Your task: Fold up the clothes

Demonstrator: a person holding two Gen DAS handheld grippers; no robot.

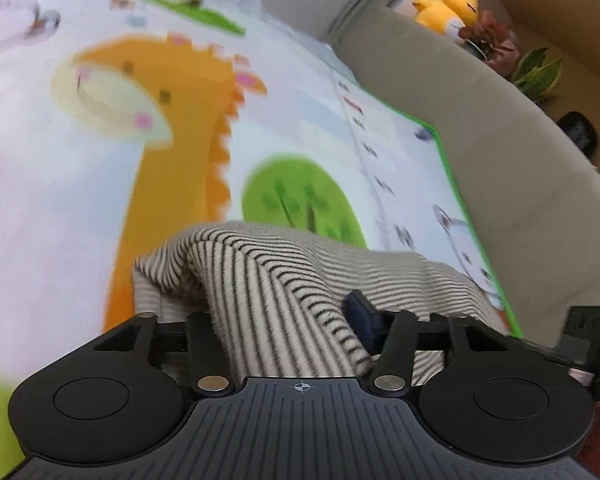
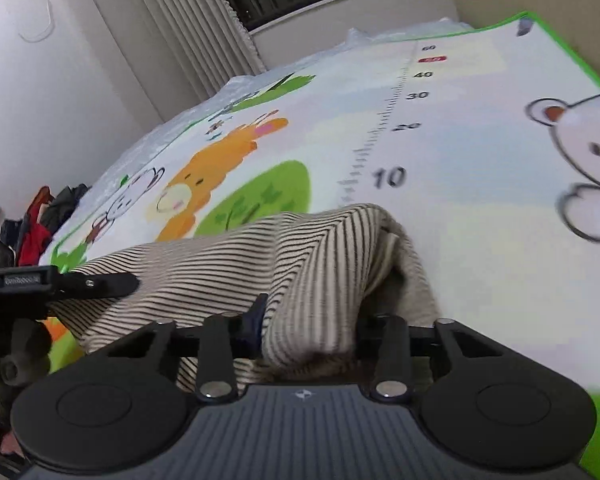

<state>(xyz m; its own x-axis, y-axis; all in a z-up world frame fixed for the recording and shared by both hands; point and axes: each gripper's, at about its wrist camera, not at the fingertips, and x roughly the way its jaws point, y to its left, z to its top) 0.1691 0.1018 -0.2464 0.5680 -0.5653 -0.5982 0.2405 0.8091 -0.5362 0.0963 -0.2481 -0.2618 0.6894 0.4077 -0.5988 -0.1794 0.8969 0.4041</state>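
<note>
Two tools, each clamped on a bunched fold of the striped garment [image 1: 284, 280]: the left tool [image 1: 284, 332] pinches cloth between its jaws, and the right tool [image 2: 308, 336] does the same at the garment's other side. The garment sags between them, low over the play mat [image 1: 80, 200], its far edge toward 12 o'clock of each tool. Risks, as judged: the pinches take thick, uneven wads, so one layer could slip free and the fold come out skewed; unequal travel of the two hands could twist the cloth; the slack middle could drag on the mat and wrinkle. Outward, the mat shows a giraffe [image 1: 172, 92], a green tree [image 1: 300, 196] and a printed ruler [image 2: 384, 136]. At 2 o'clock of the left tool lie a beige ledge [image 1: 480, 128] and a yellow plush toy [image 1: 448, 8]; at 11 o'clock of the right tool hangs a curtain [image 2: 180, 20], with piled clothes [image 2: 40, 220] at 9 o'clock.
</note>
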